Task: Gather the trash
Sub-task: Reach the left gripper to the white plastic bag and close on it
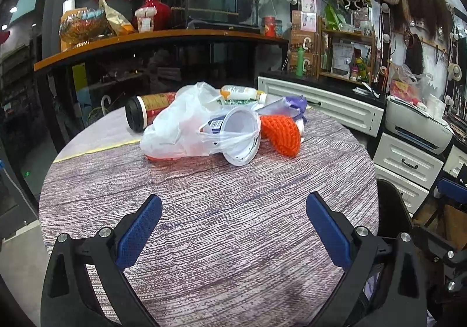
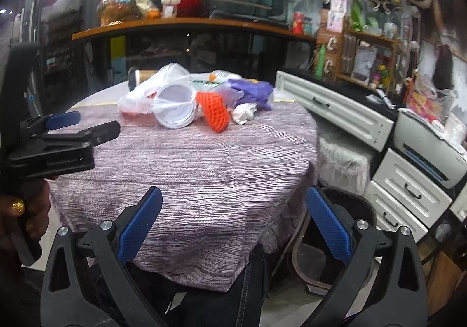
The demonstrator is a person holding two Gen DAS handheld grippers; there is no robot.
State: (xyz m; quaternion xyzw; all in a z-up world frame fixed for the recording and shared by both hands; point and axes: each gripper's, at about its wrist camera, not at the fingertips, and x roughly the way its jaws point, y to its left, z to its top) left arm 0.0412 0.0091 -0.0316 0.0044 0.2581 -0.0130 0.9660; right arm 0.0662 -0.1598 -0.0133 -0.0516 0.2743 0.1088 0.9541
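A pile of trash lies at the far side of the cloth-covered table (image 1: 204,225): a white plastic bag (image 1: 178,128), a white plastic cup (image 1: 242,134) on its side, an orange foam net (image 1: 281,134), a purple bag (image 1: 287,103), a dark-lidded tube (image 1: 146,111) and a plastic bottle (image 1: 242,92). My left gripper (image 1: 233,207) is open and empty above the near table. My right gripper (image 2: 233,207) is open and empty at the table's near right edge. The pile also shows in the right wrist view, with the cup (image 2: 175,106), the net (image 2: 214,112) and crumpled foil (image 2: 245,114).
A dark round bin (image 2: 335,239) stands on the floor right of the table. White drawers (image 2: 405,192) and a printer (image 2: 429,146) line the right side. A cluttered shelf (image 1: 163,35) runs behind the table. My left gripper's body (image 2: 58,146) shows at left.
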